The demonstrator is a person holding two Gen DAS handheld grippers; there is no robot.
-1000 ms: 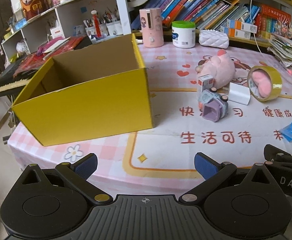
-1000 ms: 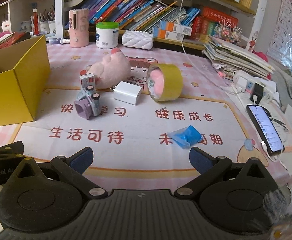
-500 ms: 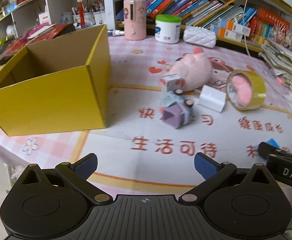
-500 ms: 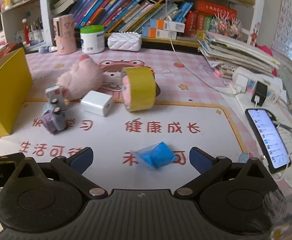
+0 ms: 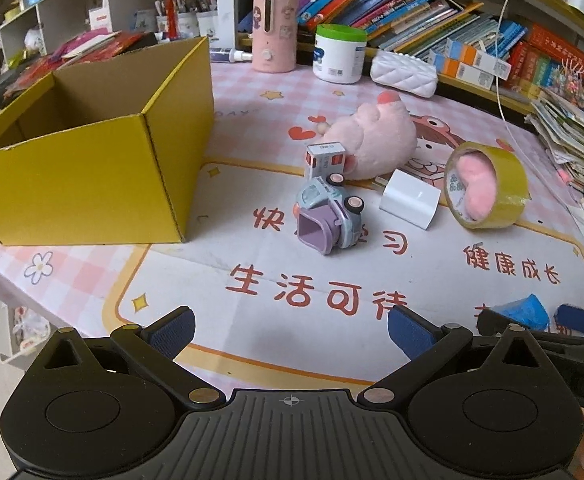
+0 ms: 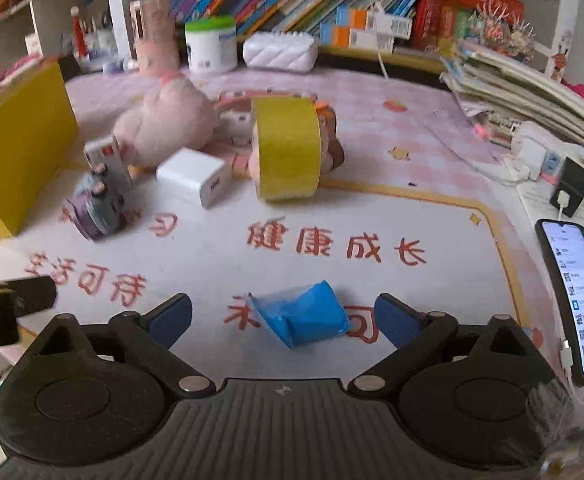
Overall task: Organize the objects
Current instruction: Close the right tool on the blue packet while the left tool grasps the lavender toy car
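An open yellow cardboard box [image 5: 92,168] stands at the left of the table. A toy car [image 5: 329,216], a small red-and-white box [image 5: 325,159], a pink plush [image 5: 375,140], a white charger [image 5: 409,200] and a yellow tape roll [image 5: 487,184] lie to its right. A blue packet [image 6: 303,318] lies near the table's front. My right gripper [image 6: 284,318] is open with the blue packet between its fingers. My left gripper [image 5: 290,330] is open and empty over the mat's front edge.
A shelf of books [image 5: 411,12], a pink dispenser [image 5: 274,36], a green-lidded jar [image 5: 339,54] and a white quilted case [image 5: 403,76] line the back. A phone [image 6: 575,296], chargers and stacked papers [image 6: 531,84] lie at the right edge.
Both grippers have moved forward and to the right over the table. The blue packet now lies between my right gripper's fingers. No object has moved.
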